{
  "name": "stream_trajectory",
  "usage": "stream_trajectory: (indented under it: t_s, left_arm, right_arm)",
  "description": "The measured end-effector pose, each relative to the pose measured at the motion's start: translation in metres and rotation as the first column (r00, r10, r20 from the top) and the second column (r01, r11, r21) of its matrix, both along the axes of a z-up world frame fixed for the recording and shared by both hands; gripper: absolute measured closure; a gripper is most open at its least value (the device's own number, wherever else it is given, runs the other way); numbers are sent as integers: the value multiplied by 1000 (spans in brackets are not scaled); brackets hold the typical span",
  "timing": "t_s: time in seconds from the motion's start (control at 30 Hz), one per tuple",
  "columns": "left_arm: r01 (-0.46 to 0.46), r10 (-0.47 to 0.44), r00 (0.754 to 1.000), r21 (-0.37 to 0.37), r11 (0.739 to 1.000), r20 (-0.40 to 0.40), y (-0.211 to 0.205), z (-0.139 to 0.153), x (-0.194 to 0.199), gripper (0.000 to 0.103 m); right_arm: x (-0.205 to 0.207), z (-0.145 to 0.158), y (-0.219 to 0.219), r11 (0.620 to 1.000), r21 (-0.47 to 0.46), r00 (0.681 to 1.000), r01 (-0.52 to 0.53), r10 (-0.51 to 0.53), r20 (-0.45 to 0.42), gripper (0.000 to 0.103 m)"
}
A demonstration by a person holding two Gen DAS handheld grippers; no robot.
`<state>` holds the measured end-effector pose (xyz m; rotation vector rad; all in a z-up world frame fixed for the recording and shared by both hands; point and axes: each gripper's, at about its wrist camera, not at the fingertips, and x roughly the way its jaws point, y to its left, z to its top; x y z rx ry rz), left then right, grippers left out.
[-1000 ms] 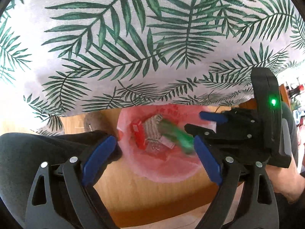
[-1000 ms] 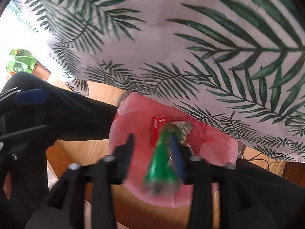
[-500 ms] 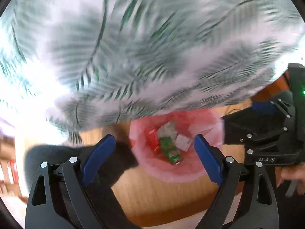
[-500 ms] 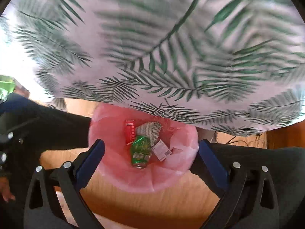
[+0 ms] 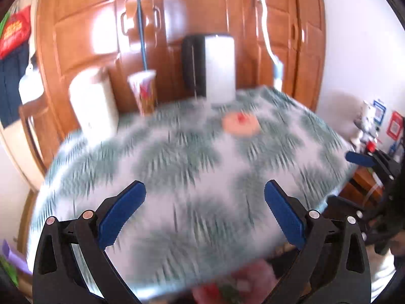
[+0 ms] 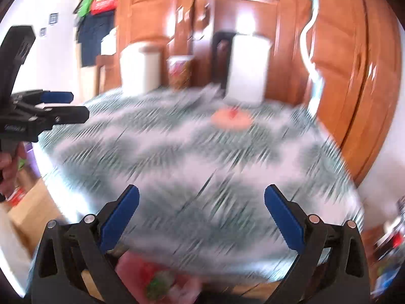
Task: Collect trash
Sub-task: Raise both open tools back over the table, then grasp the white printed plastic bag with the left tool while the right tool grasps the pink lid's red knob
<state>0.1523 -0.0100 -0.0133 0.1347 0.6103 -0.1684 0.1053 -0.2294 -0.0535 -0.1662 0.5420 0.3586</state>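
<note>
Both views were heavily motion-blurred. Left gripper (image 5: 205,202) jaws were opening, nothing between them; right gripper (image 6: 201,207) was spread wide and empty. Both sat over the leaf-print tablecloth (image 5: 177,177). The pink trash bag (image 6: 157,278) lay below the table's near edge with a green can (image 6: 158,287) inside. 1 peach-coloured item (image 5: 240,125) sat on the cloth.

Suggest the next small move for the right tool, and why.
Probably reach the right tool forward toward the small pink item with a red spot on the far side of the leaf-print tablecloth. Both tools look empty, and the left tool is opening with nothing between its fingers. The blur hides what the item is.
</note>
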Motion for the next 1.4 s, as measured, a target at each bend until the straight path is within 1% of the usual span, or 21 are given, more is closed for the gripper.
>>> stream_trajectory:
  t_s: [0.03, 0.07, 0.13, 0.17, 0.23, 0.37, 0.4, 0.5, 0.6, 0.63, 0.7, 0.73, 0.77, 0.83, 0.97, 1.1, 1.2, 1.23, 1.3, 1.37, 1.4]
  left_arm:
    - [2, -2, 1000, 10, 1000, 0, -1, 2, 17, 6]
    - [1, -1, 1000, 25, 1000, -3, -6, 4, 44, 6]
    - [1, 0, 1000, 54, 999, -16, -15, 3, 92, 6]
    - [0, 1, 1000, 56, 998, -27, -18, 1, 107, 6]
    - [10, -7, 998, 54, 998, -59, -29, -10, 149, 6]
    - [11, -3, 993, 68, 998, -118, -41, -34, 206, 6]
    - [15, -6, 991, 71, 997, -131, -43, -41, 214, 6]
    - [14, -1, 988, 83, 996, -154, -45, -57, 235, 6]
    - [22, -9, 984, 67, 998, -180, -45, -69, 254, 6]
    - [20, -8, 983, 62, 998, -186, -45, -71, 259, 7]
    - [19, -13, 978, 28, 999, -209, -43, -77, 267, 22]
    - [7, -1, 974, 27, 1000, -227, -41, -80, 271, 36]
    - [1, 5, 973, 23, 1000, -233, -40, -80, 274, 41]
    - [9, -6, 973, 12, 1000, -233, -38, -80, 276, 47]
    - [11, -5, 973, 24, 1000, -233, -35, -81, 271, 50]
    - [-4, 10, 973, 27, 1000, -229, -25, -78, 260, 50]
    - [-36, 43, 976, 35, 999, -215, -11, -73, 243, 50]
    - [-43, 49, 975, 31, 999, -217, -4, -72, 236, 50]
    - [-63, 69, 975, 34, 997, -212, 6, -70, 225, 50]
    - [-67, 72, 974, 27, 997, -217, 12, -73, 219, 49]
    - [-72, 76, 973, 25, 997, -219, 15, -75, 216, 49]
  right_arm:
    - [14, 3, 1, 1000, -6, 1000, 16, -16, 16, 5]
    - [33, 8, 2, 999, -21, 999, 37, -36, 34, 5]
    - [63, 14, 2, 999, -31, 998, 43, -42, 36, 5]
    - [81, 12, 5, 998, -37, 998, 50, -49, 33, 5]
    - [107, 11, 6, 997, -44, 998, 62, -61, 28, 5]
    - [140, 10, 10, 997, -30, 997, 71, -71, 4, 5]
    - [141, 14, 6, 997, -25, 998, 69, -69, 1, 5]
    - [152, 8, 2, 998, -21, 998, 64, -65, -22, 5]
    - [159, 5, -2, 998, -16, 997, 68, -68, -40, 5]
    - [162, 4, -4, 998, -13, 996, 67, -67, -50, 5]
    - [166, 1, -6, 997, -14, 996, 72, -73, -58, 5]
    - [168, -1, -6, 997, -17, 995, 72, -73, -65, 5]
    - [169, -2, -7, 997, -17, 995, 73, -74, -69, 5]
    - [170, -2, -6, 997, -19, 995, 72, -73, -71, 5]
    - [175, 1, -1, 997, -23, 995, 73, -74, -64, 5]
    - [200, 1, 12, 998, -16, 988, 61, -62, -140, 5]
    - [218, 0, 32, 997, -74, 990, 31, -41, -137, 6]
    - [223, -2, 37, 996, -83, 989, 20, -32, -145, 9]
    - [237, -7, 44, 997, -81, 984, 12, -26, -175, 23]
    - [246, -15, 45, 997, -76, 979, 17, -32, -202, 42]
    - [249, -19, 43, 997, -74, 976, 29, -44, -213, 46]
